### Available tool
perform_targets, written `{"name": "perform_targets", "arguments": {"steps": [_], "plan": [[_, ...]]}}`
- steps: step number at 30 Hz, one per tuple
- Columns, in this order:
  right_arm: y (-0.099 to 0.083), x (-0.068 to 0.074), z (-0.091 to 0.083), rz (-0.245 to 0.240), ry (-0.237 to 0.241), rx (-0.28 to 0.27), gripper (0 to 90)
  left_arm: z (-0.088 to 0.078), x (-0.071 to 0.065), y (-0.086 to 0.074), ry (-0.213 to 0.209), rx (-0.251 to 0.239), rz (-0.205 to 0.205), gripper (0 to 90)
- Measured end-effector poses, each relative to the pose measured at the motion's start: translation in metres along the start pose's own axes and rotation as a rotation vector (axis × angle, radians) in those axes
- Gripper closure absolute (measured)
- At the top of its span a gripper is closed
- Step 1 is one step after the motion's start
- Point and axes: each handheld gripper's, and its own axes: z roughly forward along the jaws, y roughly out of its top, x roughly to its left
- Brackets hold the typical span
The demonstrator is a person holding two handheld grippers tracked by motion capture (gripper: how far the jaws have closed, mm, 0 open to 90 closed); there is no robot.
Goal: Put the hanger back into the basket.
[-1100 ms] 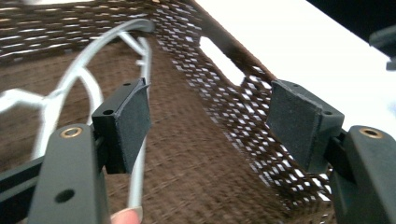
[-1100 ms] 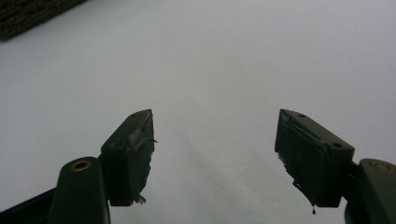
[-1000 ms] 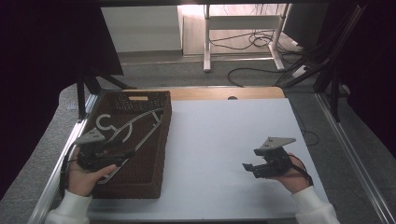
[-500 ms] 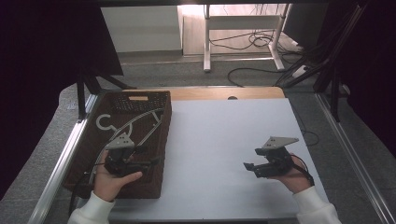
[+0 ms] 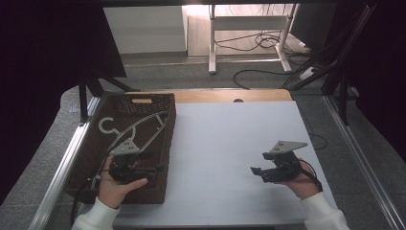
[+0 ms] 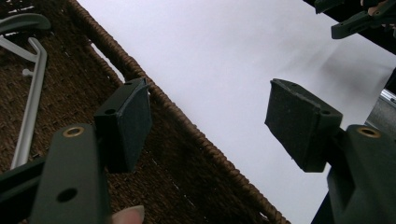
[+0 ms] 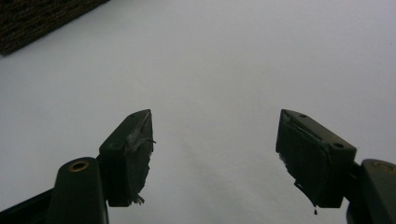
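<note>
- Hanger point(image 5: 136, 128), grey, lies inside the brown wicker basket point(image 5: 168, 143) at the table's left edge; hook end points toward the basket's far left corner, the bars run slantwise toward the right wall.
- Left gripper point(image 5: 155, 168) hovers over the near end of the basket, tips at the right wall; jaws wide apart, nothing between them.
- Left gripper view: hanger point(image 6: 29, 100) sits off to the left of the jaws, well clear of both pads; the basket's braided rim point(image 6: 187, 126) runs diagonally between the jaws, white table surface point(image 6: 224, 56) beyond it.
- Right gripper point(image 5: 257, 173) rests low over the white tabletop point(image 5: 230, 143) on the right side, well apart from the basket, tips facing left.
- Right gripper view: jaws spread wide, empty, bare white table point(image 7: 210, 70) under them; a corner of the basket point(image 7: 32, 18) at top left.
</note>
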Motion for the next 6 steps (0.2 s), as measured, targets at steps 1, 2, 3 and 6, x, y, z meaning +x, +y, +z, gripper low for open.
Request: {"name": "perform_targets", "arguments": {"steps": [1,2,3,6], "plan": [[-0.0001,-0.0001,0.0000,0.000,0.000,0.000,27.6,-0.0001,0.0001,-0.0001,0.001,0.001,0.001,30.4],[-0.0001,-0.0002,0.0001,0.000,0.000,0.000,27.6,-0.0001,0.0001,-0.0002,0.002,0.000,0.000,30.4],[-0.0002,-0.0002,0.0000,0.000,0.000,0.000,27.3,-0.0001,0.0003,-0.0002,0.003,-0.001,0.001,30.4],[-0.0005,-0.0003,-0.0002,0.000,-0.002,-0.004,27.0,-0.0005,0.0012,-0.0003,0.007,-0.004,-0.002,30.3]]}}
